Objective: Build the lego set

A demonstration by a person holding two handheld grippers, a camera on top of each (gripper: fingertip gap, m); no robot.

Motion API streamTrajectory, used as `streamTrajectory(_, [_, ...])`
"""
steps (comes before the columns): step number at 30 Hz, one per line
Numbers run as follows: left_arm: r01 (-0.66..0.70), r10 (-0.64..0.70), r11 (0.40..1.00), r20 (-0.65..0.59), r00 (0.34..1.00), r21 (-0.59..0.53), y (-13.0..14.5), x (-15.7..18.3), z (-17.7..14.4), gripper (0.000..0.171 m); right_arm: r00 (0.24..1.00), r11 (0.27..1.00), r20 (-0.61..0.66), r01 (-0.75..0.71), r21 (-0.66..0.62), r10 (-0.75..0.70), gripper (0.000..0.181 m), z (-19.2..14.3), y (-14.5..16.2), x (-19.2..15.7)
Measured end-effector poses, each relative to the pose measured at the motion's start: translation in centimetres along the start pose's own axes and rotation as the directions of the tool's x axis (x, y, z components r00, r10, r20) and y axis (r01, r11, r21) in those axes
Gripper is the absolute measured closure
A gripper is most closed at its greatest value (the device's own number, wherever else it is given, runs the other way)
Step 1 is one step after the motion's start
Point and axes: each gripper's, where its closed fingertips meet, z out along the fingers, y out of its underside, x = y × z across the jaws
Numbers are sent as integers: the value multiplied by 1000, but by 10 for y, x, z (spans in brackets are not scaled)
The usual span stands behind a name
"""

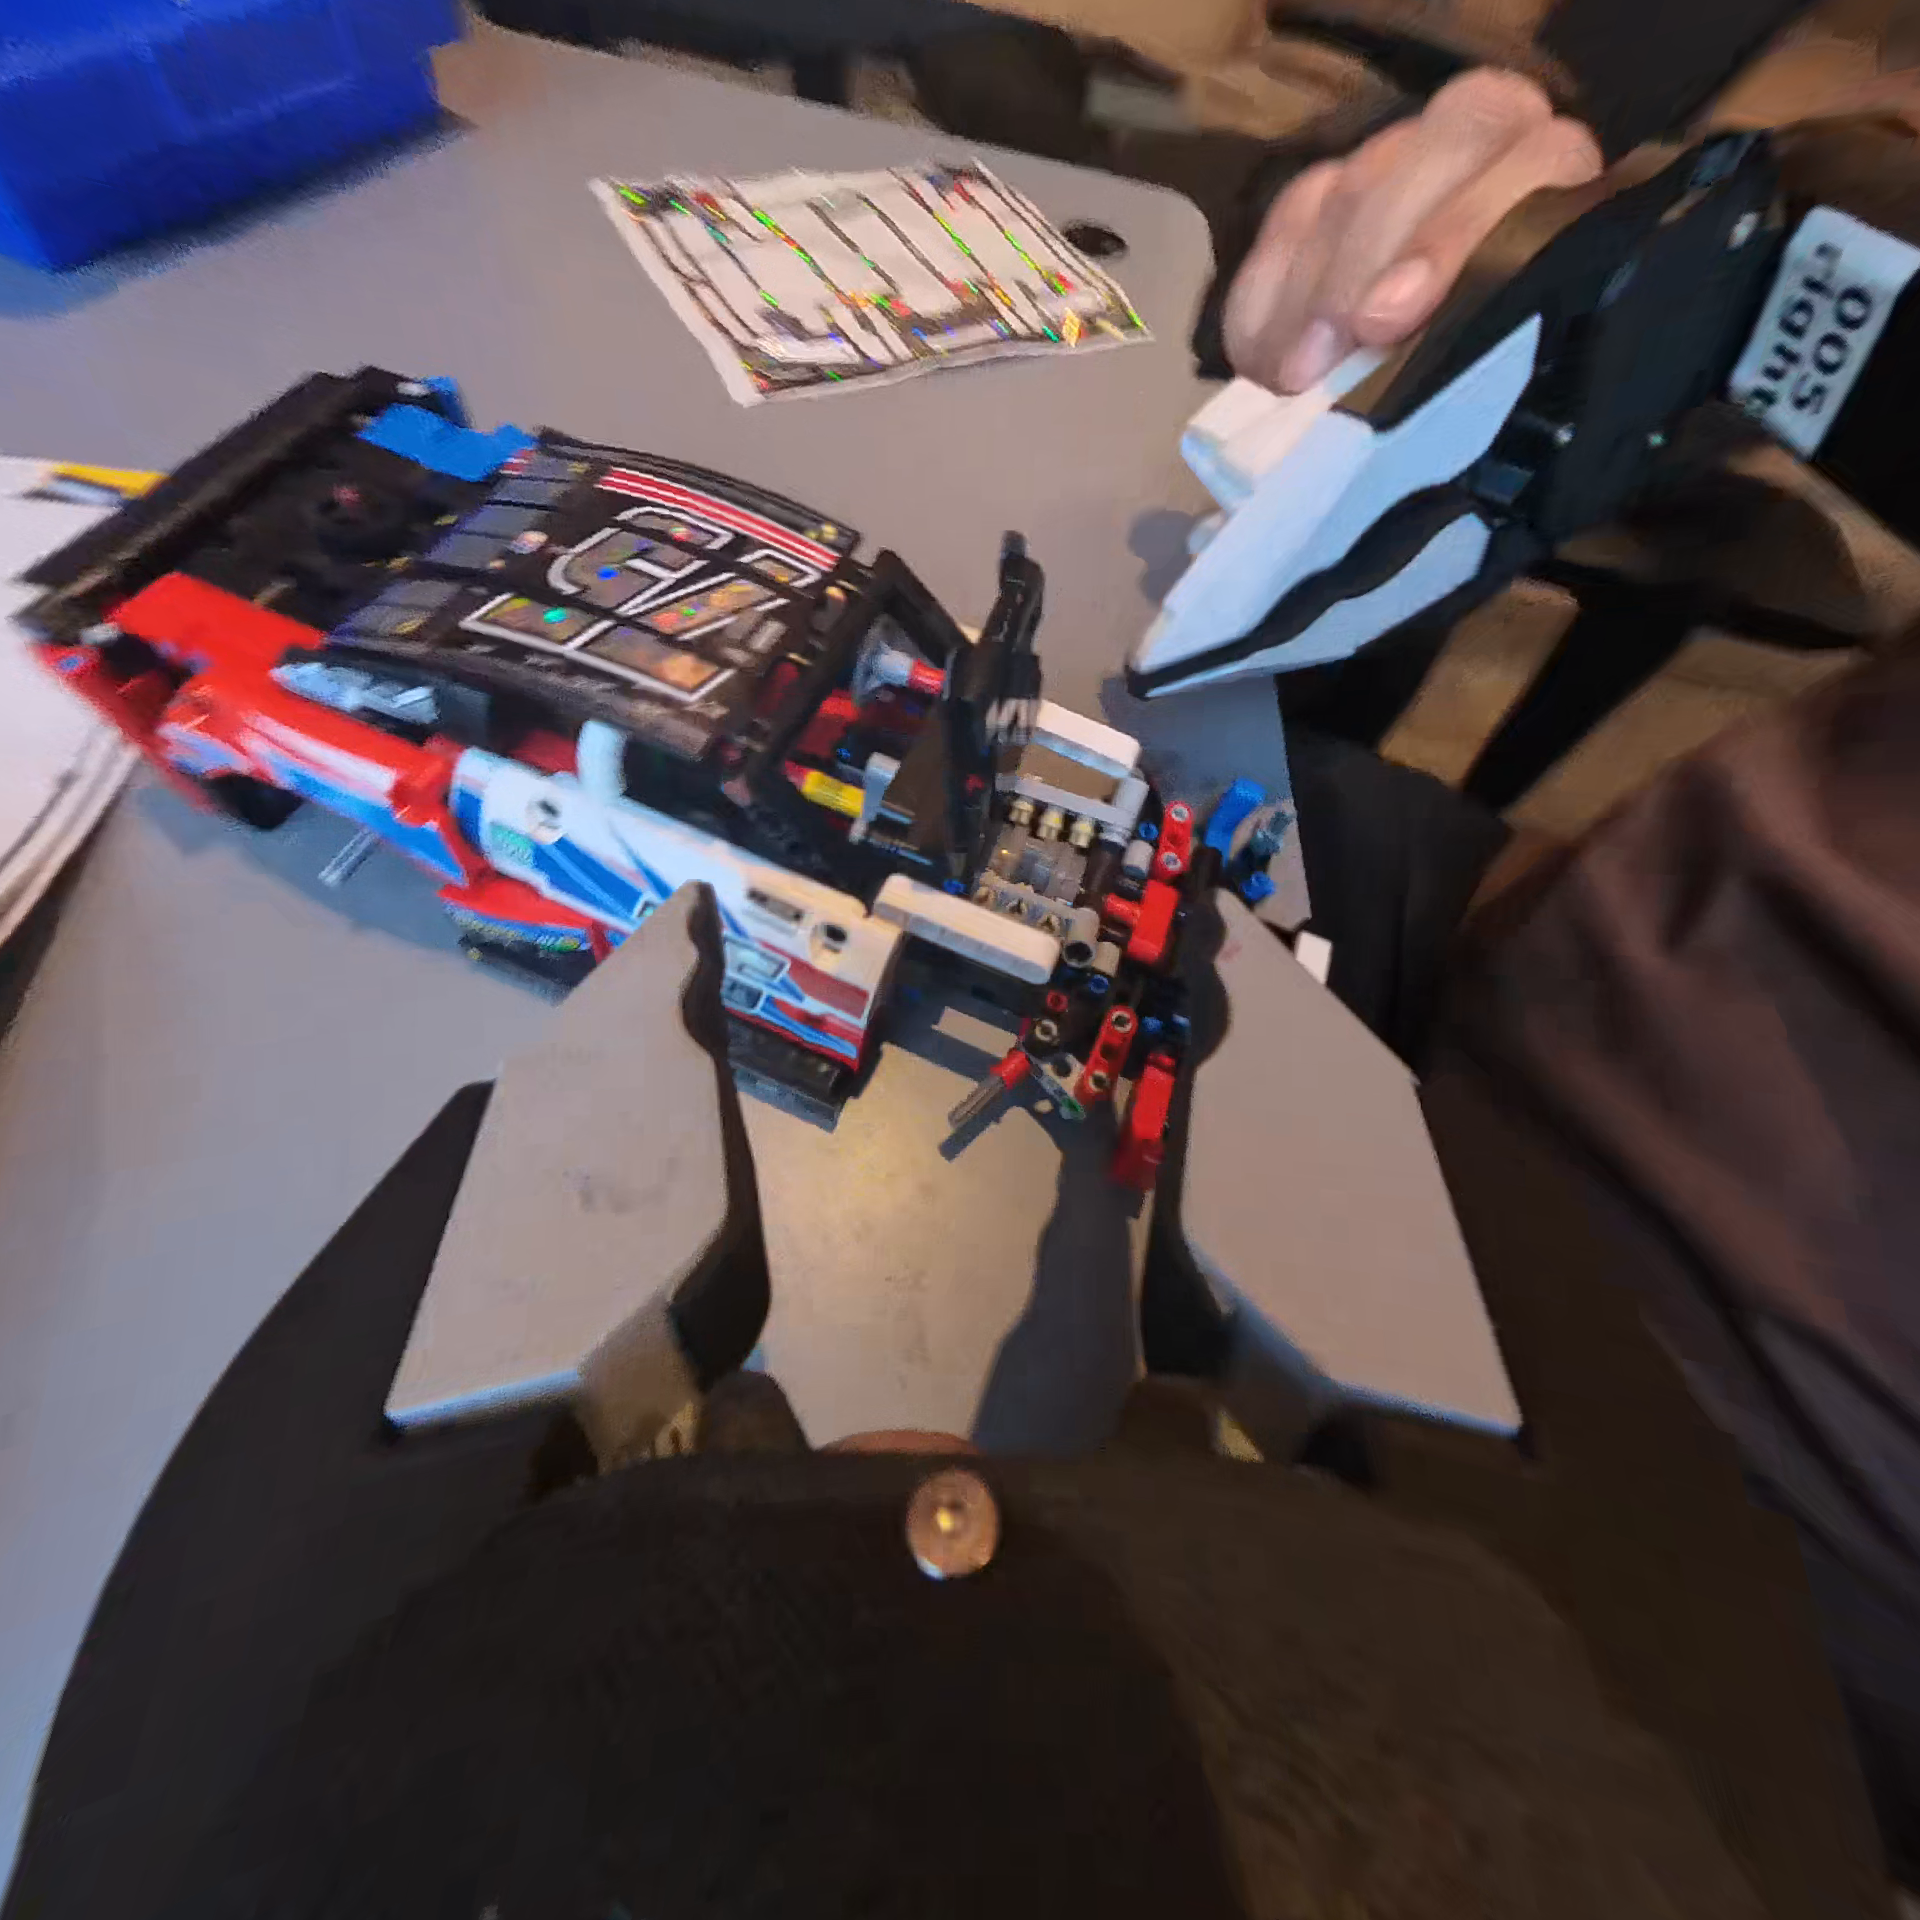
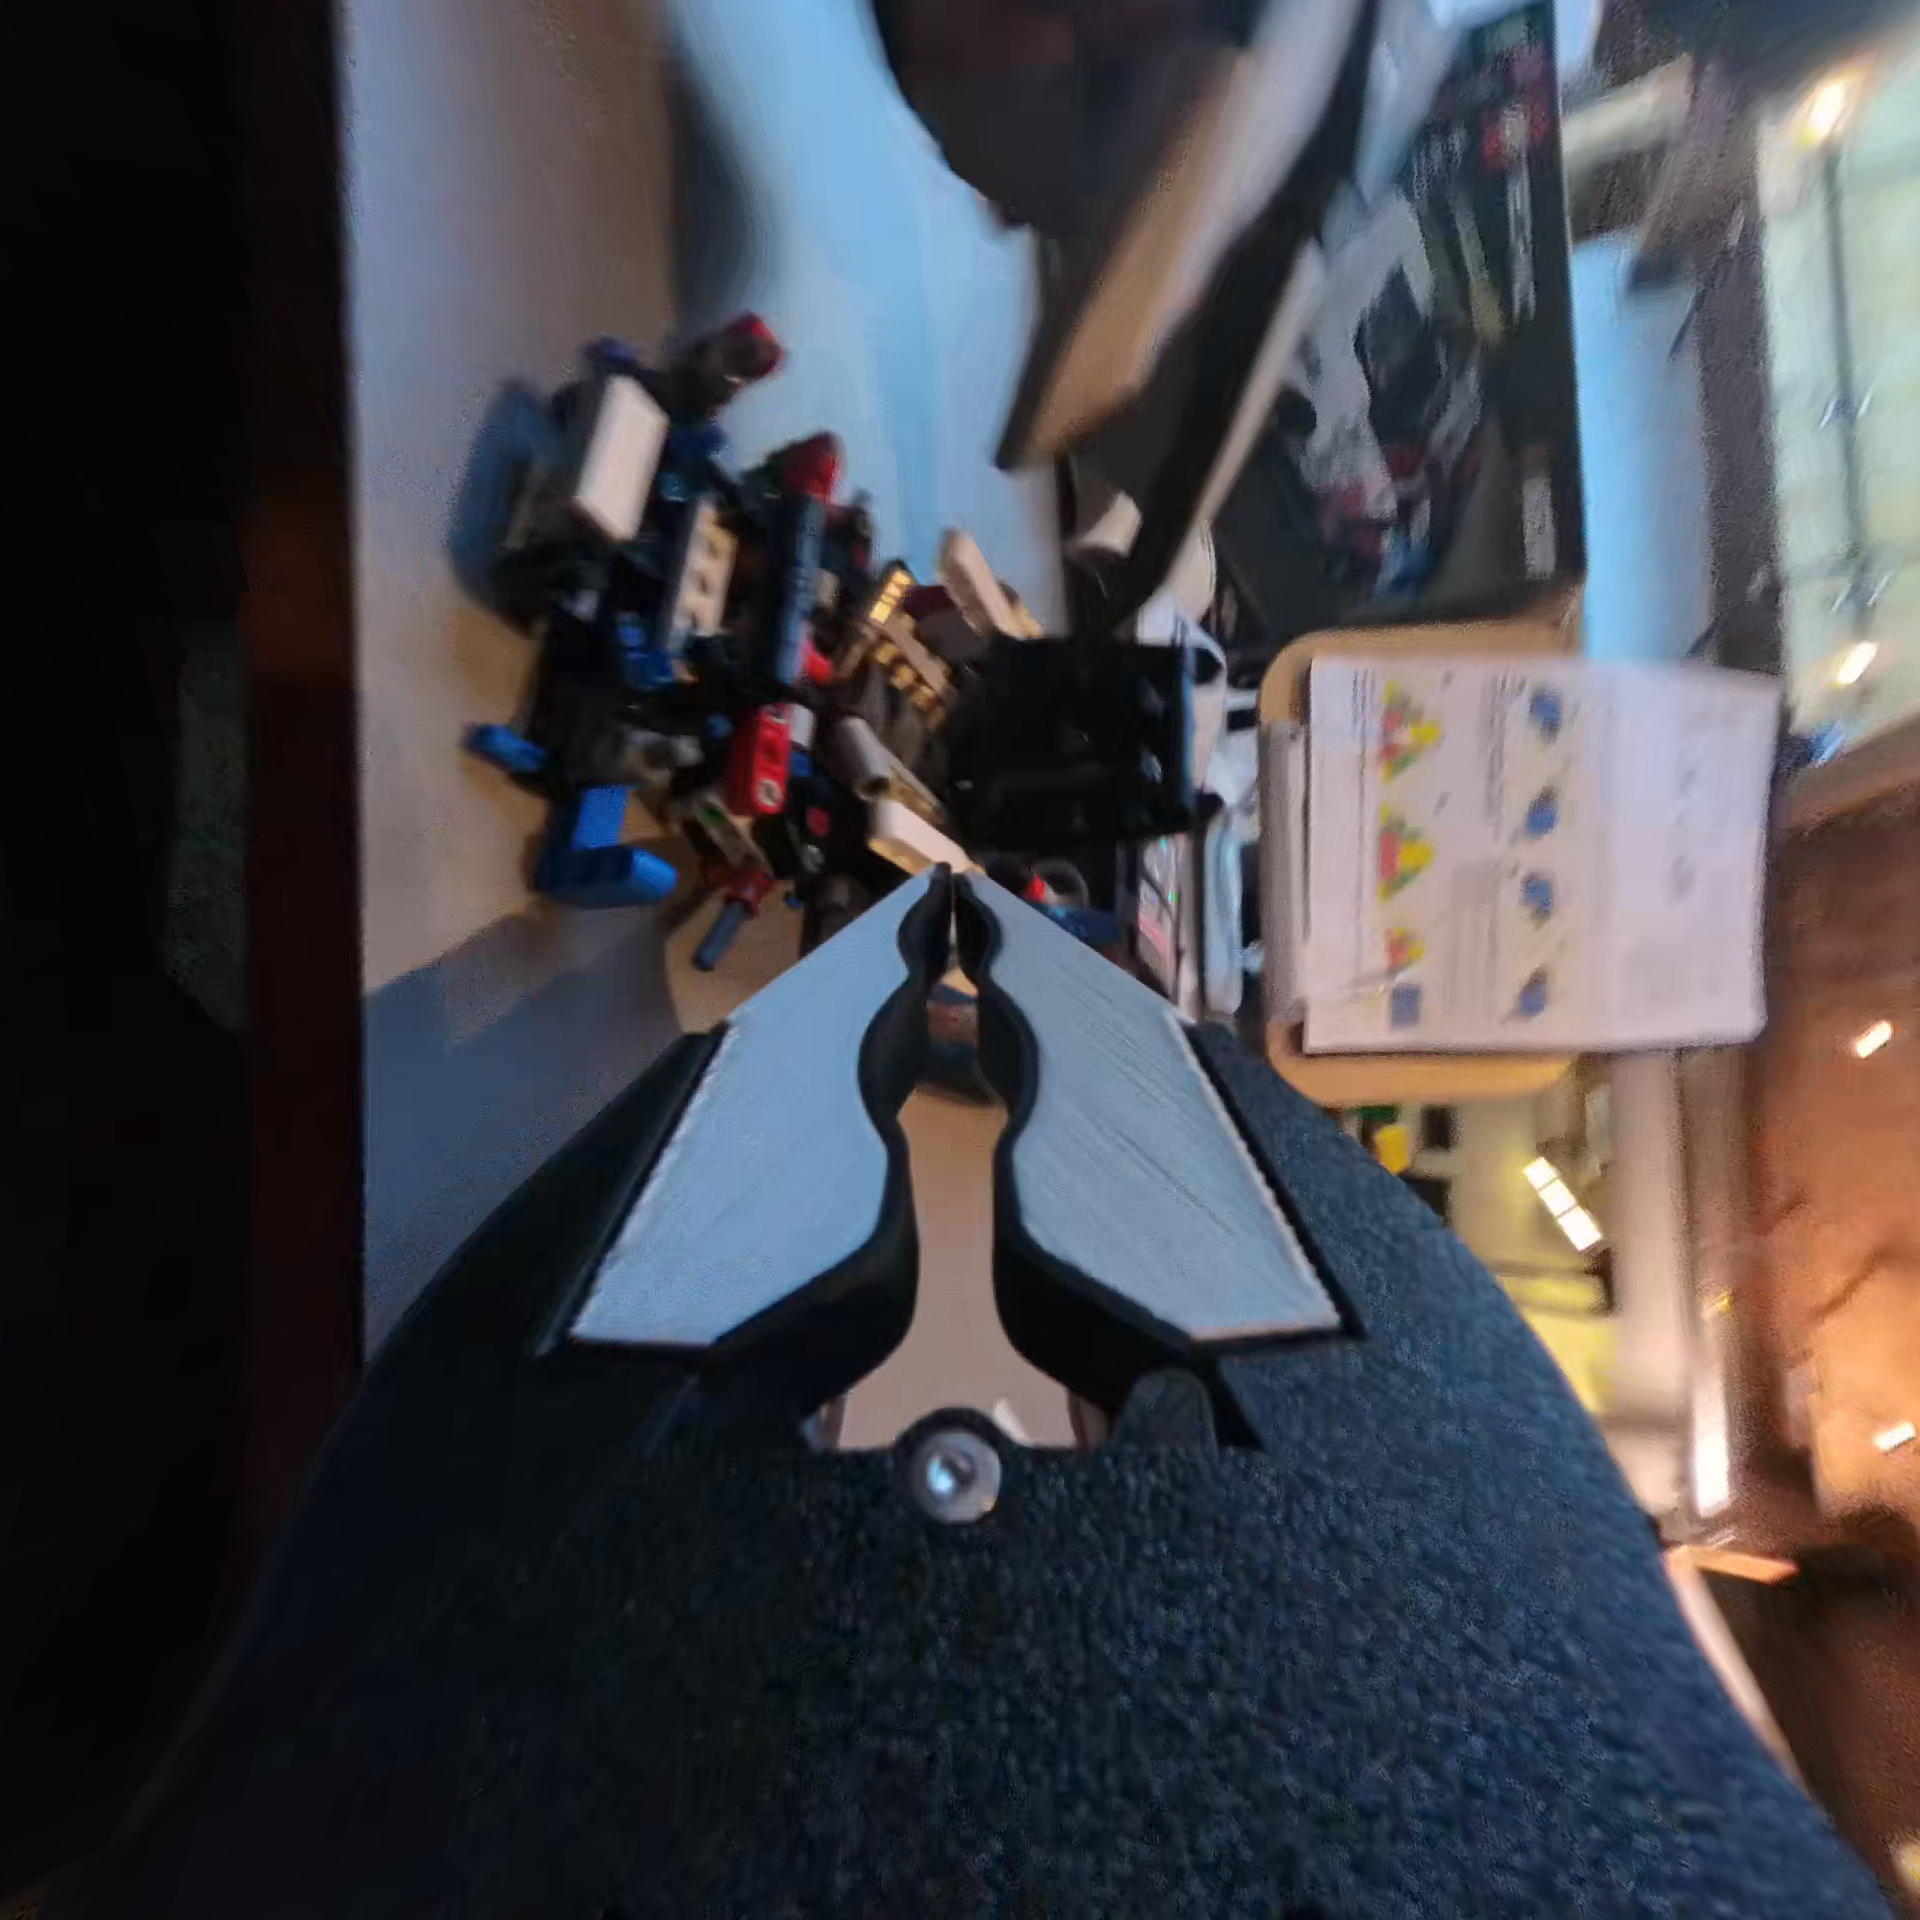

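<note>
A red, white, blue and black lego race car [image 1: 582,675] lies on the grey table [image 1: 260,1091], its hood flap raised and the open front frame [image 1: 1122,935] facing right. My left gripper [image 1: 951,935] is open, its fingertips either side of the car's front end; I cannot tell if they touch it. My right gripper [image 1: 1143,670], held by a hand [image 1: 1392,208], is shut just up and right of the car's front. In the right wrist view the right gripper [image 2: 945,881] is shut with nothing visible in it, pointing at the front frame [image 2: 727,665].
A sticker sheet [image 1: 873,270] lies behind the car, a blue bin [image 1: 187,114] at the far left, and a booklet [image 1: 42,748] at the left edge. A small blue part [image 1: 1242,821] sits by the table's right edge. An instruction sheet [image 2: 1527,852] and a dark box [image 2: 1455,312] lie beyond. My right fingertips sit around 8 centimeters from my left ones.
</note>
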Motion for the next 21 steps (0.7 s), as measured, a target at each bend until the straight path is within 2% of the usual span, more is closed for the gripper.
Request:
streamTrajectory(3, [-60,56,997,-77,995,-55,-1,-3,11,84,990,990,10,141,13,-141,181,9,-1,-13])
streamTrajectory(5, [-79,74,996,-93,993,-49,-8,-7,14,83,985,985,-8,172,27,-172,176,10,0,-10])
streamTrajectory(7, [-93,88,994,-100,991,-54,-12,-10,15,87,983,983,-35,182,15,-182,163,10,6,-2])
streamTrajectory(10, [-141,135,988,-83,987,-67,-10,-16,16,97,984,984,-27,174,27,-174,160,7,12,1])
streamTrajectory(16, [-170,169,985,-63,984,-15,-14,-19,15,85,959,959,-44,283,34,-282,160,12,4,-5])
streamTrajectory(21, [-201,194,976,-88,977,-78,1,-16,31,87,921,920,-55,388,46,-386,167,18,-5,-10])
